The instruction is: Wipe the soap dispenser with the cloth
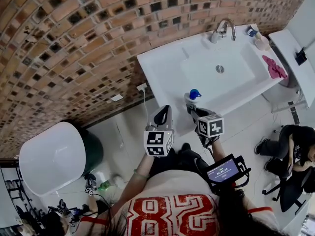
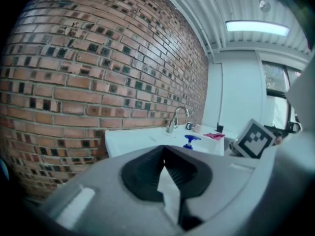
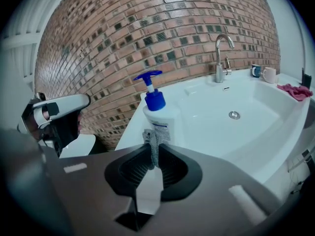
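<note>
Two grippers are held before a white sink [image 1: 162,68] set against a brick wall [image 1: 74,43]. On the left gripper [image 2: 164,149] the jaws are brought together at the tips, with nothing seen between them. On the right gripper [image 3: 151,151] the jaws are clamped on a strip of grey cloth [image 3: 150,142]. The cloth is held at the label of the dispenser [image 3: 156,113]; contact cannot be told. The dispenser, a white bottle with a blue pump, is stood upright on the sink's near rim. A pink rag [image 1: 274,67] is laid on the right rim. A mug [image 1: 252,31] is set near the tap [image 1: 224,31].
</note>
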Demonstrator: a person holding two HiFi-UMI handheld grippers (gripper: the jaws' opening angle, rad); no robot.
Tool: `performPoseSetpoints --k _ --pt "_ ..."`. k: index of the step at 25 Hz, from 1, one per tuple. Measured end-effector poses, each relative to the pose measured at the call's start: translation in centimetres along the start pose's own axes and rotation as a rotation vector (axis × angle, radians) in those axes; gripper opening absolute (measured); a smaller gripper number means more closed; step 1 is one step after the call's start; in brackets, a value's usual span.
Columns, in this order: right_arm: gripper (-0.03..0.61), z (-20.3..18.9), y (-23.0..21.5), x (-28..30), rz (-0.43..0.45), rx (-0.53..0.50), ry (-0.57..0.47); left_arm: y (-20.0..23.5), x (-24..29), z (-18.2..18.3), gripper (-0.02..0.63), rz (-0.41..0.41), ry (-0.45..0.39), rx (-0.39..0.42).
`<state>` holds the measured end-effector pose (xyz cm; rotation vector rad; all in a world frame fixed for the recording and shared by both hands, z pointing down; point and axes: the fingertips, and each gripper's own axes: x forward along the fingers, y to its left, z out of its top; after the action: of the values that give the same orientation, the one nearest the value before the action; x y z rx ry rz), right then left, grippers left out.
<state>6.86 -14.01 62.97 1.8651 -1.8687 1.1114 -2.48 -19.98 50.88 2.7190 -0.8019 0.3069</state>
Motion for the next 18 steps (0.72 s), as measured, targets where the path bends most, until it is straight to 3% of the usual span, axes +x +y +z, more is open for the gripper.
performPoseSetpoints --k 8,13,18 --pt "0.049 0.3 1.5 2.3 0.02 -0.061 0.074 0.0 -0.2 0.2 0.003 0.003 0.001 0.008" --pt "0.049 -0.9 0.1 4.0 -0.018 -0.095 0.165 0.9 -0.8 0.2 0.004 0.033 0.001 0.002" --pt "0.049 -1.2 -0.9 3.3 -0.041 -0.099 0.187 1.3 -1.0 0.1 0.005 0.041 -0.001 -0.001"
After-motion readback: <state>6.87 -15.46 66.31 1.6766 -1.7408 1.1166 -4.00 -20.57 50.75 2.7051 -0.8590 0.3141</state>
